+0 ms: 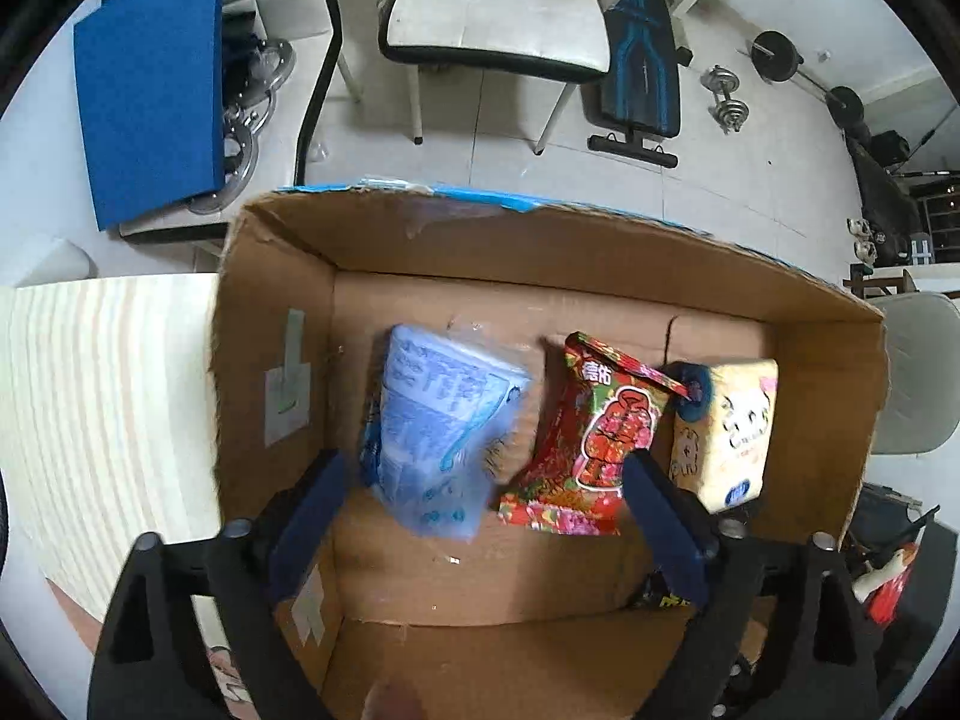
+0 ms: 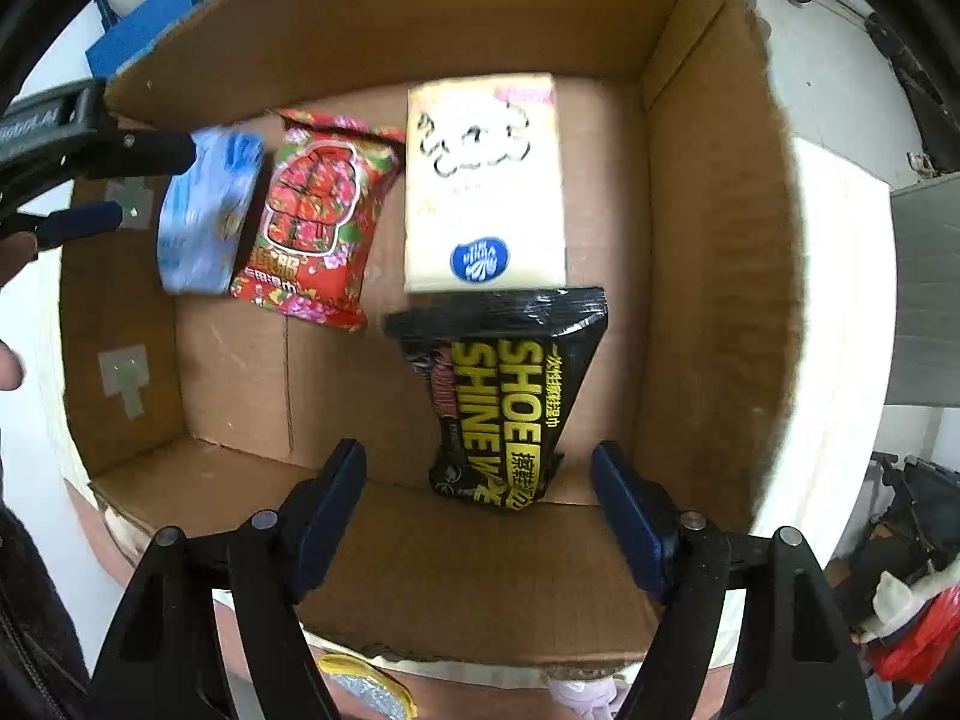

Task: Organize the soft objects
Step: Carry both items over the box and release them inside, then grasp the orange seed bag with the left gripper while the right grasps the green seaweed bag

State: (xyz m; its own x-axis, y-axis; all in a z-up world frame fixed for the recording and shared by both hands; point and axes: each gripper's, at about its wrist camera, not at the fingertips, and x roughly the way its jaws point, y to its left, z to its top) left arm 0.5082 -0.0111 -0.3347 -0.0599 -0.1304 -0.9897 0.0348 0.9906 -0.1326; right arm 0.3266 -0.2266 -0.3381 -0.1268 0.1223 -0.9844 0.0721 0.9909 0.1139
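Note:
An open cardboard box (image 1: 420,252) (image 2: 708,240) holds several soft packs. A pale blue pack (image 1: 438,438) (image 2: 201,213) lies at the left, blurred. Beside it is a red flowered pack (image 1: 594,438) (image 2: 318,222), then a cream tissue pack (image 1: 726,432) (image 2: 483,180). A black "SHOE SHINE" pack (image 2: 504,396) lies in front of the tissue pack. My left gripper (image 1: 486,516) is open over the box, just above the blue pack, holding nothing; it also shows in the right wrist view (image 2: 144,180). My right gripper (image 2: 480,516) is open and empty above the black pack.
The box stands on a pale wooden table (image 1: 102,396). Behind it are a blue board (image 1: 150,96), a white chair (image 1: 492,18), a weight bench (image 1: 642,72) and dumbbells (image 1: 729,99) on the tiled floor. More soft items lie near the box's front edge (image 2: 366,684).

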